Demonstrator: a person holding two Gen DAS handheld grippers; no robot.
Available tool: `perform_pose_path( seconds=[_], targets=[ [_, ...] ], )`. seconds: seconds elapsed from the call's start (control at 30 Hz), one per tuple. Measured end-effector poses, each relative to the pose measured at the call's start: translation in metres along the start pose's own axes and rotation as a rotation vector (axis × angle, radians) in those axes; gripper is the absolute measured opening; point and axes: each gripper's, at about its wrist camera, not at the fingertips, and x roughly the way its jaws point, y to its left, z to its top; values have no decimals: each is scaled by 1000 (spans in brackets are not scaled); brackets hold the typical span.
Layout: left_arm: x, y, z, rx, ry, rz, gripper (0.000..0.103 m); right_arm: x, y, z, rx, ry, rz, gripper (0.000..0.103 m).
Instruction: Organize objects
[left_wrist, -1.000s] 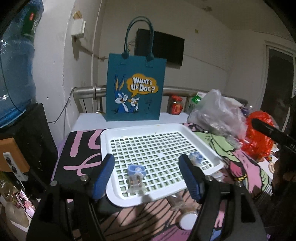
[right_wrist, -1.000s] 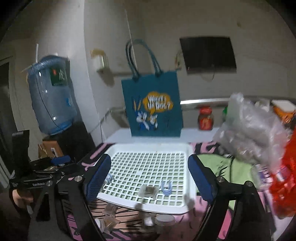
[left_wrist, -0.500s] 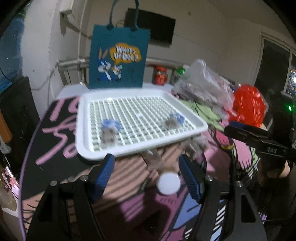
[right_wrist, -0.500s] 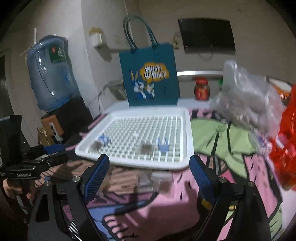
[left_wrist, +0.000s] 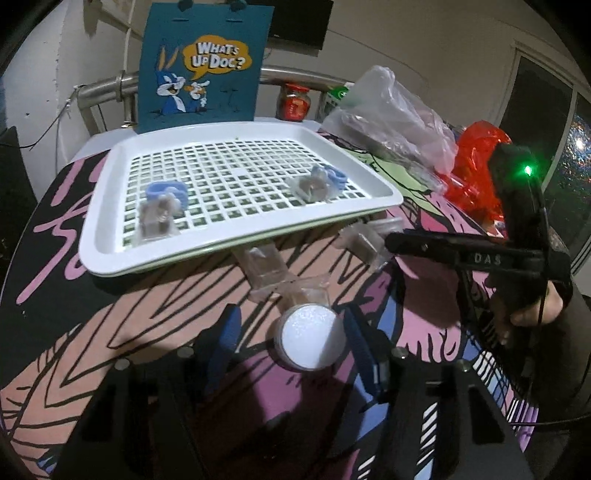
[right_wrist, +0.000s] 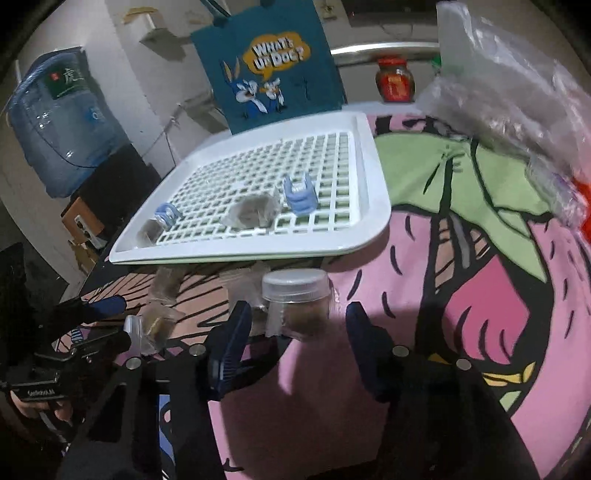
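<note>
A white grid tray (left_wrist: 110, 236) holds two small clear jars with blue lids (left_wrist: 160, 206) (left_wrist: 316, 182). Several clear jars lie on the cloth in front of it. My left gripper (left_wrist: 291, 347) is low over a lying jar with a white cap (left_wrist: 308, 336). Its jaws are closing, with a gap still showing on the left side. My right gripper (right_wrist: 295, 343) straddles an upright clear jar with a translucent cap (right_wrist: 295, 295). Its jaws are also closing, and neither pad touches. The tray (right_wrist: 373, 206) lies just beyond that jar.
A teal cartoon tote bag (left_wrist: 203, 66) stands behind the tray. At the right are a clear plastic bag (left_wrist: 391, 114), a red bag (left_wrist: 476, 162) and a red jar (left_wrist: 293, 105). A water bottle (right_wrist: 59, 122) stands at the left. Loose clear jars (left_wrist: 264, 266) (left_wrist: 364, 240) lie by the tray's front edge.
Both grippers have dropped from above the tray to the cloth in front of it and tilted downward. Each pair of jaws has narrowed around a jar.
</note>
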Motion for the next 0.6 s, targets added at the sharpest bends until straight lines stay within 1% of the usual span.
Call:
perform_pose_path(
  seconds=[0.03, 0.07, 0.1, 0.13, 0.17, 0.27, 0.3, 0.37, 0.5, 0.6],
  targets=[
    [2, -1, 0, 3, 9, -10, 52, 0, -1, 1, 3, -4, 6, 49],
    [3, -2, 0, 4, 16, -27, 46, 2, -2, 2, 8, 3, 17, 43],
    [4, -2, 0, 4, 19, -42, 36, 3, -3, 2, 12, 8, 24, 37],
    [3, -3, 0, 8, 19, -56, 35, 2, -2, 2, 12, 2, 31, 35],
    [2, -4, -1, 14, 17, -51, 34, 1, 0, 1, 2, 2, 38, 27],
    [-3, -5, -2, 24, -2, -50, 24, -6, 15, -3, -65, -20, 33, 27],
    [-7, -5, -3, 30, -14, -46, 22, -10, 21, -5, -98, -36, 19, 27],
    [-14, -4, -5, 38, -34, -37, 19, -15, 32, -9, -142, -58, 8, 27],
    [-29, 0, -6, 39, -85, -17, 12, -28, 49, -15, -199, -106, 17, 27],
    [-40, 5, -5, 28, -122, -12, 12, -35, 56, -15, -212, -134, 28, 27]
  ],
)
